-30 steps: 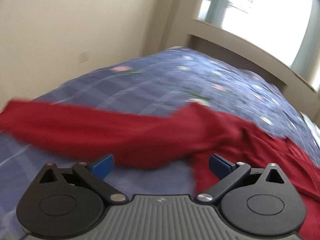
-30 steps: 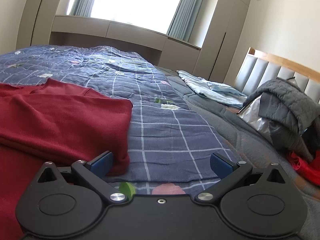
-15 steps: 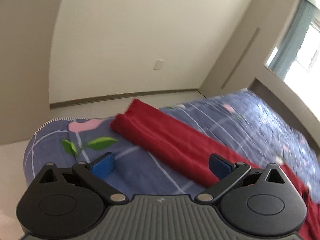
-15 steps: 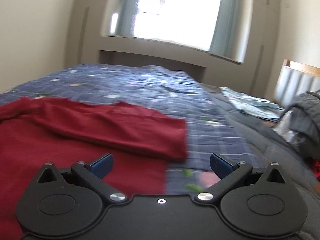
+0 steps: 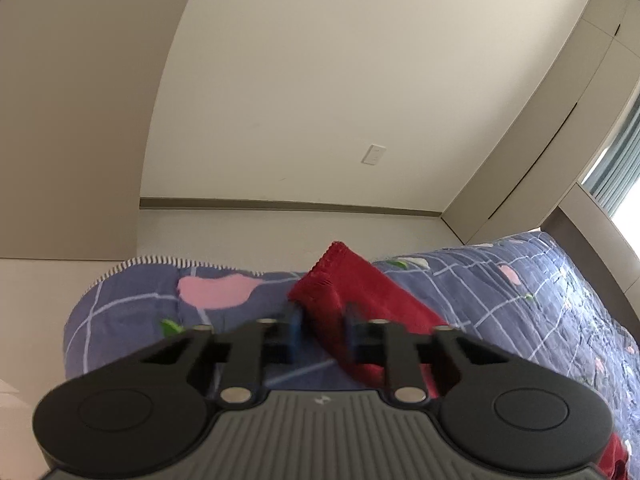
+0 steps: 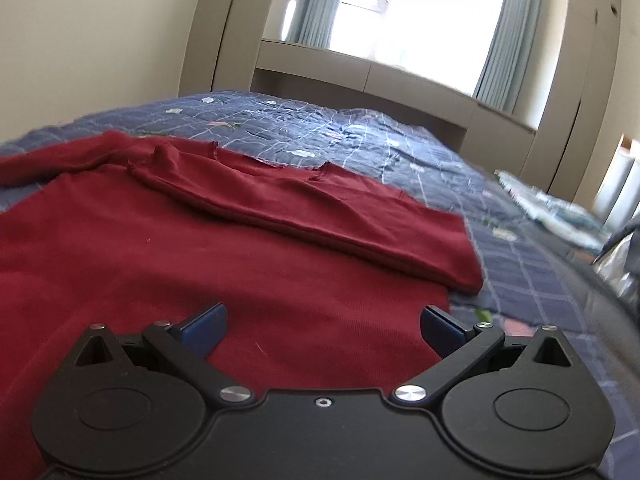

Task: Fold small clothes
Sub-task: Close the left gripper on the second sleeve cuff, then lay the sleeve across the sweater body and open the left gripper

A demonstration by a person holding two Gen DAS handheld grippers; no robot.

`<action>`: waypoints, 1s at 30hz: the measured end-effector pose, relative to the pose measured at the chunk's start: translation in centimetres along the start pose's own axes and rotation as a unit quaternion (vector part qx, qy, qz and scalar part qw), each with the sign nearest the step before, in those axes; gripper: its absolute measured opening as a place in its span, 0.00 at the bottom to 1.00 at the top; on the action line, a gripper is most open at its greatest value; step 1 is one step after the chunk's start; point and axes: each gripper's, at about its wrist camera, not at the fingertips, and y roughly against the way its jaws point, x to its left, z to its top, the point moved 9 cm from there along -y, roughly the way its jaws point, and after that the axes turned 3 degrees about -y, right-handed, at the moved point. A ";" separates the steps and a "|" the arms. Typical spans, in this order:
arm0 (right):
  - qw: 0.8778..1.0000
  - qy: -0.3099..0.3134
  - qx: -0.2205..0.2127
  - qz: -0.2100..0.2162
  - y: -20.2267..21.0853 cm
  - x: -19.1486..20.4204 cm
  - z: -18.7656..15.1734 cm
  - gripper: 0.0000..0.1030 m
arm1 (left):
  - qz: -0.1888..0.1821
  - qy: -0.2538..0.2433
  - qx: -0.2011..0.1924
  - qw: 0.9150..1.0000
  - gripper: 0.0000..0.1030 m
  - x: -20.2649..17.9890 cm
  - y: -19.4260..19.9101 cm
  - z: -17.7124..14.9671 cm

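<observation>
Gripping the cuff end of a red sleeve [image 5: 360,292], the left gripper [image 5: 320,326] has its two blue-padded fingers drawn close together with the cloth bunched between them; the frame is a little blurred there, so the pinch looks firm but the exact contact is hard to read. The sleeve runs back from the fingers toward the right, lying on a blue checked quilt [image 5: 540,300] printed with pink and green shapes. The quilt's near corner hangs over the bed edge, with pale floor and a cream wall [image 5: 320,100] beyond, and a white switch plate [image 5: 374,155] on that wall.

The right gripper [image 6: 322,326] hovers low over the body of the red top [image 6: 160,248], its jaws spread wide and holding nothing; both blue pads [image 6: 206,326] show clear of each other above the cloth. The top lies flat on the quilt [image 6: 340,136], with its other sleeve [image 6: 360,216] folded across the chest, ending near the garment's right edge. Farther right lie a pale blue folded cloth [image 6: 560,212] and a dark grey heap at the frame's edge. A bright window [image 6: 400,12] with blue-grey curtains stands past the foot of the bed.
</observation>
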 end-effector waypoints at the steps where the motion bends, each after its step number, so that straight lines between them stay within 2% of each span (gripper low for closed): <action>1: 1.000 -0.009 0.002 0.005 -0.1 -0.3 -0.1 1.00 | -0.002 0.003 0.001 1.000 0.08 -0.1 0.0 0.2; 5: 1.000 -0.023 0.006 0.016 -0.3 -0.6 -0.2 1.00 | -0.021 -0.008 -0.021 1.000 0.04 -2.5 1.2 1.9; 9: 0.999 -0.027 0.001 0.018 -0.1 -0.6 -0.3 0.99 | -0.066 -0.054 -0.058 0.995 0.04 -8.0 3.7 4.1; 12: 0.999 -0.032 -0.005 0.020 0.0 -0.7 -0.3 1.00 | -0.117 -0.088 -0.087 0.985 0.04 -13.9 6.2 5.2; 15: 0.999 -0.038 -0.011 0.025 0.2 -1.0 -0.3 1.00 | -0.175 -0.130 -0.105 0.970 0.04 -20.9 8.9 5.1; 18: 0.998 -0.050 -0.015 0.032 0.3 -1.4 -0.2 1.00 | -0.240 -0.175 -0.113 0.948 0.04 -28.2 11.7 3.3; 21: 0.997 -0.072 -0.025 0.033 0.7 -1.9 -0.1 1.00 | -0.309 -0.217 -0.106 0.920 0.04 -35.0 14.3 -0.2; 25: 0.991 -0.129 -0.037 0.024 1.8 -3.9 0.0 1.00 | -0.387 -0.279 -0.073 0.876 0.04 -42.5 16.6 -7.2; 30: 0.977 -0.212 -0.015 0.031 3.0 -7.4 -1.3 1.00 | -0.442 -0.351 -0.019 0.825 0.04 -47.8 16.3 -17.9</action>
